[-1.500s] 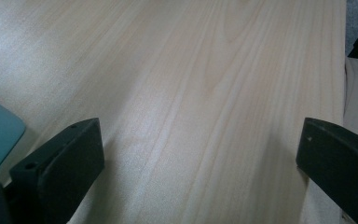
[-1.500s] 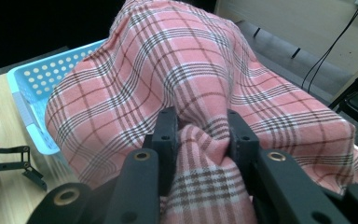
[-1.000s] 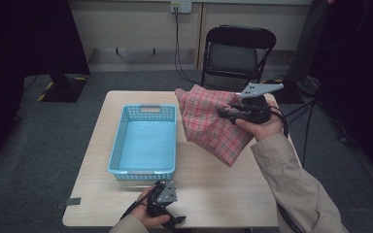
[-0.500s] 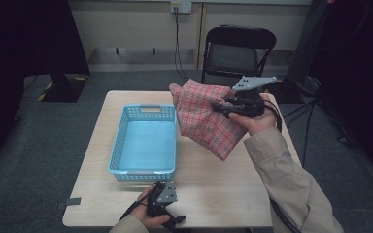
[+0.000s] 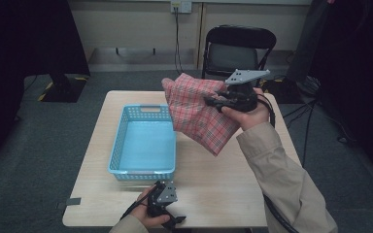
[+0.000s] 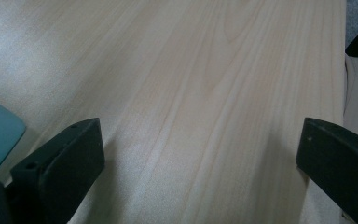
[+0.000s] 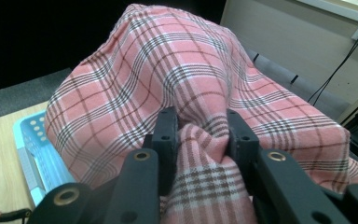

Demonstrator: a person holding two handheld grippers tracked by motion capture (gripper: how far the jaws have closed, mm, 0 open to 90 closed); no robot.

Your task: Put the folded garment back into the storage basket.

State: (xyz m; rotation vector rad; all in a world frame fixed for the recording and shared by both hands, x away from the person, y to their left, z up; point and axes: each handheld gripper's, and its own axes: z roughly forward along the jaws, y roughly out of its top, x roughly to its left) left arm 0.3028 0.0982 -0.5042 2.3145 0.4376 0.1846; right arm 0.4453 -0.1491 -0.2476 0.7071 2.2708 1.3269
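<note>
Two black jaws of the right gripper (image 7: 200,135) are clenching a bunched fold of the pink plaid cloth (image 7: 186,84) at lower centre of the right gripper view. In the high view the right gripper (image 5: 212,102) is holding the cloth (image 5: 196,114) in the air at centre frame, draping over the blue basket's (image 5: 143,145) right edge. The left gripper (image 5: 175,221) is resting at bottom centre, jaws wide apart over bare table (image 6: 205,93). Compared with a second ago, the cloth is hanging higher and further left.
</note>
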